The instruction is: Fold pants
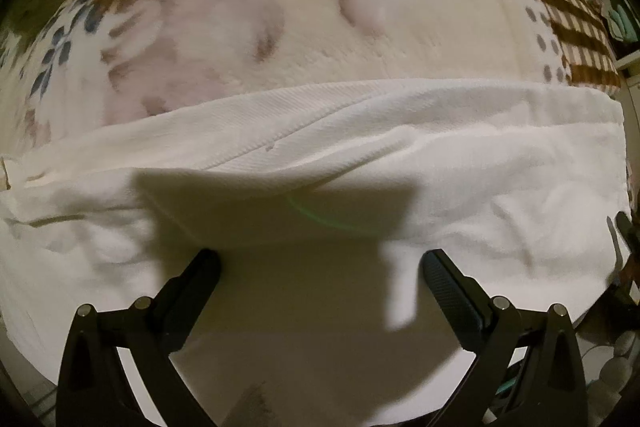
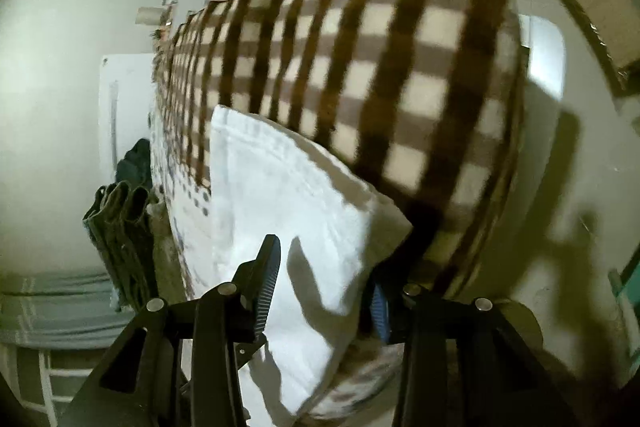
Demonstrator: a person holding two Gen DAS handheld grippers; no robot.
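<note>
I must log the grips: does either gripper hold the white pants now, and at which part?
Left gripper: open above the pants, holding nothing. Right gripper: pants edge lies between its jaws; whether they press it cannot be told.

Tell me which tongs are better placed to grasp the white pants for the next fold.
Probably the right tongs: an end of the white pants already lies between their fingers. The left tongs stand wide open over flat cloth, no edge between them.

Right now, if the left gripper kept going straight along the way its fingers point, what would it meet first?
The left gripper, jaws wide open and empty, points at the white folded cotton pants lying on the floral fleece blanket. It would meet the pants first, seemingly very soon, though depth is unclear.
</note>
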